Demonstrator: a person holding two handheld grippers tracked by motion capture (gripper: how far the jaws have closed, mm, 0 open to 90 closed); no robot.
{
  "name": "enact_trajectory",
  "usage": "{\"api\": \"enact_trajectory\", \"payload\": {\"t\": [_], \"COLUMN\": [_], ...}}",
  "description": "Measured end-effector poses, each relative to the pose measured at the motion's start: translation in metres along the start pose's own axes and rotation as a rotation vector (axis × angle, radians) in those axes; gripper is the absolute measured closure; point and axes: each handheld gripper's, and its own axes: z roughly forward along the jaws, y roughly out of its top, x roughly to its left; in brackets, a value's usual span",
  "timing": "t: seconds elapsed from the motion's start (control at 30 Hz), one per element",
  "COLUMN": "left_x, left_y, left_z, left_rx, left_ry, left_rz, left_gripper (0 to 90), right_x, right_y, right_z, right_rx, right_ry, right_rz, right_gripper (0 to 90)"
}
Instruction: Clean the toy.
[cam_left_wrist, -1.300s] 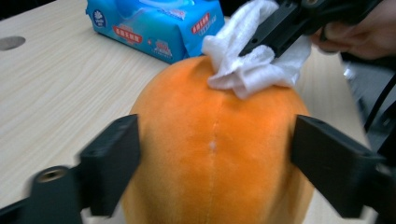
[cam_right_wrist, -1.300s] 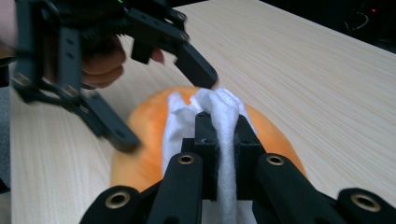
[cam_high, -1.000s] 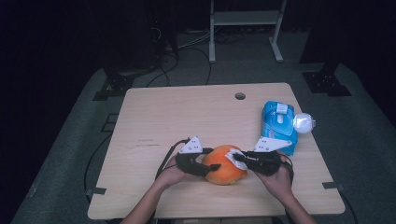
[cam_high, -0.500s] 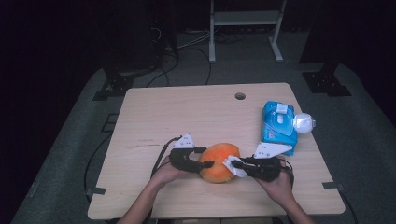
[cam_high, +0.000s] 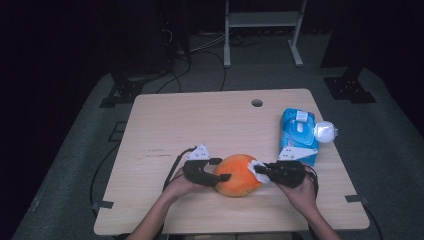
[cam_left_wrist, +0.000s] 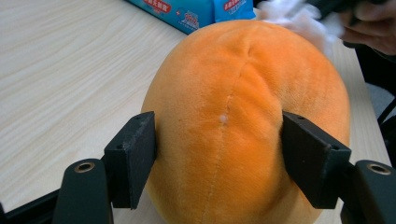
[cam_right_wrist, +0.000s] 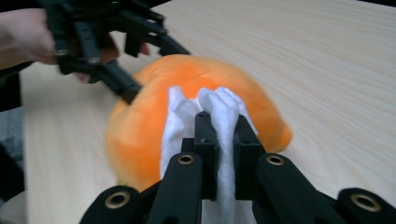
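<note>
While the left gripper (cam_high: 220, 176) braces the orange plush ball (cam_high: 239, 174) from the person's left, its fingers (cam_left_wrist: 131, 161) spread wide around the ball's near end and pressing into the fabric on both flanks, the right gripper (cam_high: 262, 170) comes at the same ball from the opposite side with its fingers (cam_right_wrist: 206, 154) nearly closed on a white wipe (cam_right_wrist: 223, 116). That jaw opening on the left has just been widening a little, with the plush between the pads all the while. The ball sits on the wooden surface (cam_high: 210, 120) near the front edge, between the two hands, and the wipe's free end lies against its right flank, touching the fabric. So the relation that matters is plain: the ball lies straight ahead of the right fingers, along their pointing line, and the wipe is the only thing between them and the plush. The seam of the ball (cam_left_wrist: 229, 112) runs away from the left gripper toward the right one. Any wiping stroke would, I judge, have to run across the ball's top or side while the left hold resists the push. A blue wipe packet (cam_high: 299, 131) lies well behind the right hand
</note>
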Motion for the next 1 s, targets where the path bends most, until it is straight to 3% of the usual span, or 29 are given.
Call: {"api": "enact_trajectory", "payload": {"t": [0.17, 0.3, 0.37, 0.47, 0.7, 0.77, 0.87, 0.9, 0.93, 1.0], "left_x": [-0.004, -0.015, -0.017, -0.014, -0.008, -0.008, -0.008, -0.008, -0.008, -0.008], "left_y": [0.000, 0.002, 0.003, 0.003, 0.002, 0.002, 0.002, 0.002, 0.002, 0.002], "left_z": [0.000, 0.004, 0.005, 0.005, 0.003, 0.003, 0.004, 0.004, 0.003, 0.003], "left_rx": [0.005, 0.002, 0.004, 0.003, 0.004, 0.008, 0.001, 0.001, 0.006, 0.004], "left_ry": [-0.018, -0.055, -0.049, -0.035, -0.009, -0.002, -0.007, -0.007, -0.004, -0.003], "left_rz": [0.045, 0.130, 0.137, 0.114, 0.052, 0.047, 0.038, 0.038, 0.039, 0.036], "left_gripper": [34.1, 34.8, 34.7, 34.9, 33.8, 33.8, 34.0, 34.0, 34.0, 33.8], "right_x": [0.006, -0.002, -0.005, -0.014, -0.011, -0.008, 0.007, 0.007, 0.011, 0.008], "right_y": [0.003, 0.010, 0.011, 0.006, -0.001, -0.001, 0.009, 0.009, 0.013, 0.012], "right_z": [0.001, 0.006, 0.007, 0.010, 0.002, 0.000, -0.002, -0.002, 0.002, 0.005], "right_rx": [-0.005, -0.040, -0.041, -0.031, 0.000, 0.006, -0.028, -0.028, -0.017, -0.007], "right_ry": [0.014, 0.000, -0.004, -0.003, -0.012, -0.005, 0.041, 0.041, 0.023, 0.018], "right_rz": [-0.009, 0.016, 0.023, 0.051, 0.059, 0.052, 0.008, 0.008, -0.031, -0.025], "right_gripper": [83.1, 83.1, 83.1, 83.1, 83.1, 83.1, 83.0, 83.0, 83.0, 83.1]}}
